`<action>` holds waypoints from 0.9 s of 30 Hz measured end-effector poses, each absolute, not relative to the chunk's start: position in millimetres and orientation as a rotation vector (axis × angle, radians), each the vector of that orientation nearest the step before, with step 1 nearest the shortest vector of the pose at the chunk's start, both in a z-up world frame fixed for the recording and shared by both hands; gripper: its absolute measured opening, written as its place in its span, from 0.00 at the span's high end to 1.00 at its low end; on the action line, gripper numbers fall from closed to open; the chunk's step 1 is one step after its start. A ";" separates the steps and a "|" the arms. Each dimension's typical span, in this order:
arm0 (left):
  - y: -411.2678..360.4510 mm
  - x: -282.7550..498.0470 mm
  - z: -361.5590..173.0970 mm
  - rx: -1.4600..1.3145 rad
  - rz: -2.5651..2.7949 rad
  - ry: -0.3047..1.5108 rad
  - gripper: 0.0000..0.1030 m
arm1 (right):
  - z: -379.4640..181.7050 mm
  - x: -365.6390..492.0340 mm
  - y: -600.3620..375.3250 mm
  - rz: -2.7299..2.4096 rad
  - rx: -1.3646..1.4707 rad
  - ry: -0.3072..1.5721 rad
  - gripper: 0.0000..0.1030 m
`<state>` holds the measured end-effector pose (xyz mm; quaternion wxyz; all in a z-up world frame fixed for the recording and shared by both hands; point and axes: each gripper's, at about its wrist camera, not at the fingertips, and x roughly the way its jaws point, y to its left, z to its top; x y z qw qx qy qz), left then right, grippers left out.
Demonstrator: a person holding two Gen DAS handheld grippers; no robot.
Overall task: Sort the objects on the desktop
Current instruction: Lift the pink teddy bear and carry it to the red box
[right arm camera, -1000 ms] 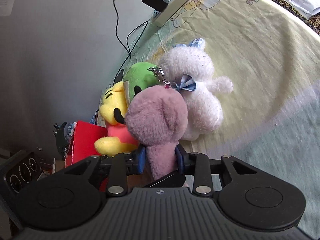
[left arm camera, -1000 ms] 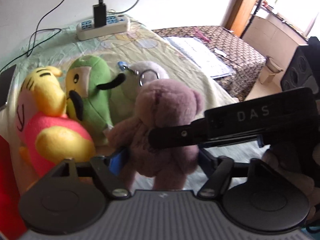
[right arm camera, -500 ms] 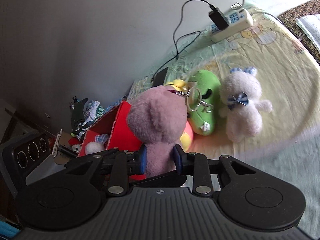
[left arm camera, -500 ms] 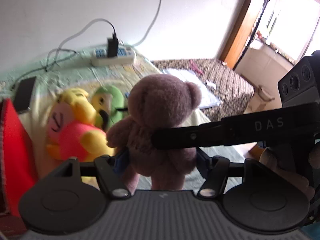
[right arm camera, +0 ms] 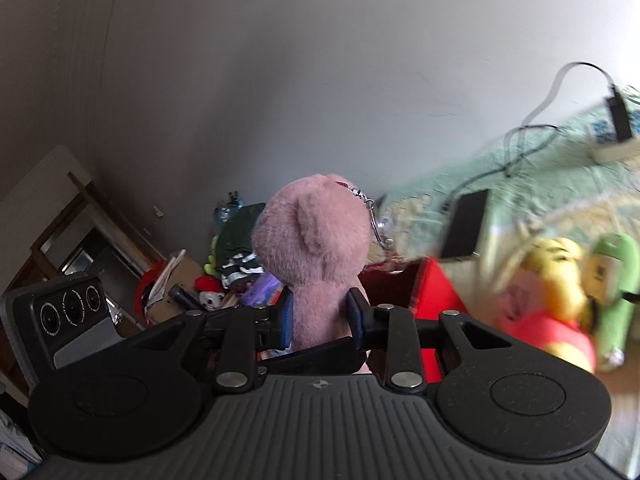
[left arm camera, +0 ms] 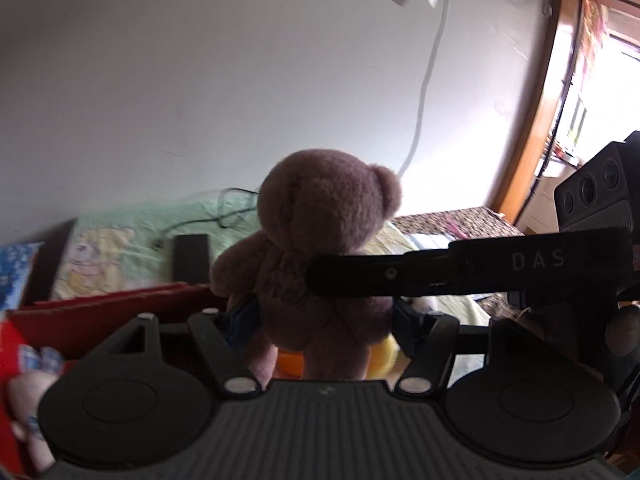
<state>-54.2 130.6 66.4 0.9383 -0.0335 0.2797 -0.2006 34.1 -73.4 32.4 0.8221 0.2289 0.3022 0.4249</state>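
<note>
Pink teddy bear (right arm camera: 316, 248): upright, in the air above the red box (right arm camera: 434, 304).
Left gripper (left arm camera: 324, 316): jaws clamped on its body.
Right gripper (right arm camera: 318, 314): jaws clamped likewise.

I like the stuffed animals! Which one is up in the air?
The pink-brown teddy bear, squeezed between both claws. The yellow toy in red and the green toy lie on the bed.

— What carries everything?
— A bed with a pale green cartoon-print sheet (right arm camera: 532, 184).
— And lying on it?
— A dark phone (right arm camera: 466, 224), a white power strip (right arm camera: 616, 148), a yellow plush (right arm camera: 556, 280) touching a green plush (right arm camera: 614, 276).
</note>
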 end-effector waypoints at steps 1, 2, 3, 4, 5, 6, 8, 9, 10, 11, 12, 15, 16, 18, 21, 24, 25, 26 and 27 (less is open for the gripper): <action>141.6 -53.0 66.1 -0.072 -0.393 0.567 0.35 | 32.5 37.1 -61.8 0.911 0.476 0.638 0.71; 152.2 -51.3 64.9 -0.077 -0.378 0.566 0.35 | 32.3 40.3 -49.1 0.920 0.466 0.637 0.71; 162.3 -49.2 62.8 -0.081 -0.364 0.569 0.35 | 30.3 44.4 -38.0 0.926 0.463 0.643 0.71; 172.6 -46.5 59.9 -0.085 -0.350 0.576 0.35 | 27.3 47.2 -26.7 0.931 0.462 0.655 0.71; 181.5 -43.8 55.9 -0.090 -0.336 0.586 0.35 | 23.6 50.4 -15.6 0.936 0.459 0.669 0.71; 189.7 -41.3 51.2 -0.097 -0.322 0.598 0.35 | 19.9 53.3 -4.9 0.942 0.453 0.686 0.71; 205.6 -36.3 40.9 -0.108 -0.295 0.629 0.35 | 12.9 57.2 15.5 0.952 0.440 0.722 0.71; 212.4 -33.8 35.5 -0.110 -0.282 0.645 0.35 | 7.2 59.2 24.1 0.956 0.436 0.743 0.71; 218.6 -31.1 29.8 -0.114 -0.269 0.663 0.35 | 2.2 60.9 32.5 0.958 0.436 0.765 0.71; 224.6 -29.0 24.1 -0.119 -0.259 0.681 0.35 | -2.3 62.0 39.4 0.959 0.437 0.788 0.71; 233.3 -29.4 16.5 -0.127 -0.251 0.700 0.35 | -8.0 63.8 46.2 0.958 0.439 0.812 0.71; 251.2 -19.0 -0.5 -0.155 -0.239 0.753 0.35 | -21.7 71.3 64.5 0.952 0.430 0.884 0.71; 255.6 -16.5 -6.0 -0.161 -0.236 0.768 0.35 | -26.0 73.4 68.1 0.951 0.427 0.909 0.71; 264.0 -13.2 -17.5 -0.170 -0.230 0.797 0.35 | -36.3 80.0 74.1 0.939 0.431 0.962 0.71; 271.8 -6.8 -32.0 -0.181 -0.219 0.841 0.35 | -51.0 87.5 87.7 0.917 0.442 1.038 0.71; 279.0 -6.2 -40.1 -0.187 -0.213 0.854 0.35 | -58.9 92.8 93.3 0.909 0.465 1.086 0.71; 280.9 -5.8 -41.9 -0.191 -0.214 0.859 0.35 | -65.7 97.3 96.1 0.907 0.472 1.101 0.71; 282.4 -4.9 -43.2 -0.198 -0.216 0.866 0.35 | -68.3 99.7 97.4 0.898 0.480 1.119 0.72; 284.1 -3.2 -45.7 -0.205 -0.218 0.875 0.35 | -71.9 103.8 100.1 0.885 0.489 1.141 0.72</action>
